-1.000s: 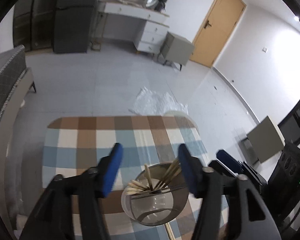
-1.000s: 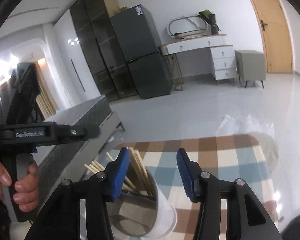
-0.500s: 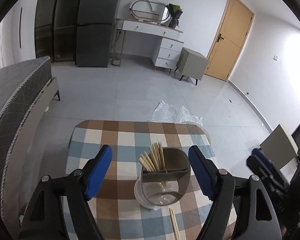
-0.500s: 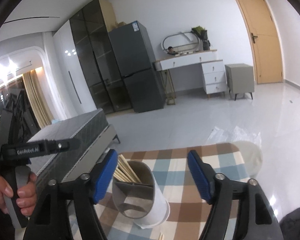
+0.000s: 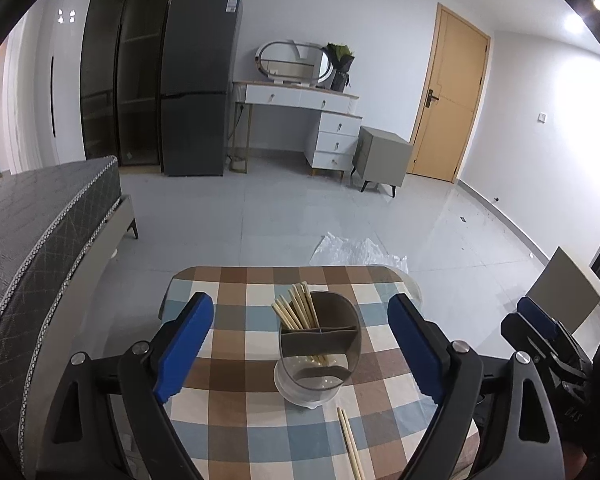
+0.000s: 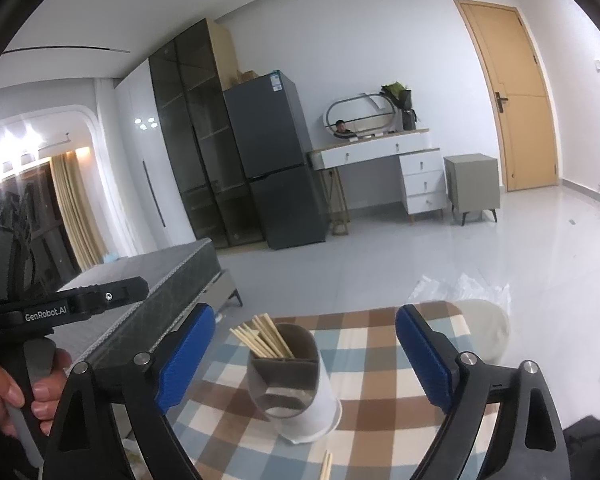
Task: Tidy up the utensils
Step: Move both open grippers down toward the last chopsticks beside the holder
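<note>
On the checked cloth (image 5: pixel 236 364), a round holder (image 5: pixel 318 354) (wooden chopsticks (image 5: pixel 296 312)) between wide, just-opened jaws.

Loose chopsticks (image 5: pixel 350 446) run off the bottom edge in both views. Holder (image 5: pixel 318 346) base compartment contents unclear through glare. Bench (image 5: pixel 236 436) near edge cut off. Left hand (image 6: pixel 4 396) partly out of frame.

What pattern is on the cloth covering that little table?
The tablecloth is a check of brown, blue, white and beige squares, clearest in the left wrist view.
</note>
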A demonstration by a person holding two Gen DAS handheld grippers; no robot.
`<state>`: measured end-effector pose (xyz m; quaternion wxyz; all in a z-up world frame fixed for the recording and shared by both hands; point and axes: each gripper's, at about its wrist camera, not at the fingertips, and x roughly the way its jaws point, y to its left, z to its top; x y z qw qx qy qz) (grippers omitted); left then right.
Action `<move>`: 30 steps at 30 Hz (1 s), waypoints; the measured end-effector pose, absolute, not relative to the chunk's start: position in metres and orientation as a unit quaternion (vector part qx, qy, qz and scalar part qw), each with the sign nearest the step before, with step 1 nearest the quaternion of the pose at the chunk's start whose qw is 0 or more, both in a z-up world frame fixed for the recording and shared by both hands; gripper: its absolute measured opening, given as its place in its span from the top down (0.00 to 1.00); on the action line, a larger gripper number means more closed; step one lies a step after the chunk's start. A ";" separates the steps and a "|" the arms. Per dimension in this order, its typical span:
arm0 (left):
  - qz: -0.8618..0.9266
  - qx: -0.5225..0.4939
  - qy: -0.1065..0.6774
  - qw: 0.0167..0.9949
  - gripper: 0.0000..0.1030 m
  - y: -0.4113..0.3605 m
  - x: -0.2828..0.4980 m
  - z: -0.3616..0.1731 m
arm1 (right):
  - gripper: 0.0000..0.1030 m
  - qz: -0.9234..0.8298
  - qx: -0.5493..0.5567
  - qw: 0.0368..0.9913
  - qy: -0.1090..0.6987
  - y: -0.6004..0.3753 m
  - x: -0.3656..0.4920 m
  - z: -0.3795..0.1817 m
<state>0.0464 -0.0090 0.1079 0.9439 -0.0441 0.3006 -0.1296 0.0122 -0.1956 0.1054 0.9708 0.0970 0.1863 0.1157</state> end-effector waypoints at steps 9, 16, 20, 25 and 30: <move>-0.127 -0.045 0.288 0.948 0.10 -0.013 0.017 0.087 | 0.03 0.125 0.089 0.968 0.196 -0.191 -0.016 0.082; -0.122 -0.046 0.300 0.945 0.10 -0.017 0.007 0.057 | 0.03 0.121 0.080 0.964 0.225 -0.186 -0.031 0.050; -0.124 -0.060 0.325 0.936 0.10 -0.016 0.002 0.039 | 0.03 0.118 0.086 0.960 0.240 -0.189 -0.039 0.033; -0.120 -0.048 0.336 0.933 0.10 -0.022 -0.004 0.018 | 0.03 0.119 0.085 0.955 0.257 -0.191 -0.041 0.015; -0.106 -0.053 0.355 0.927 0.10 -0.022 -0.002 -0.005 | 0.04 0.124 0.095 0.942 0.296 -0.194 -0.035 -0.004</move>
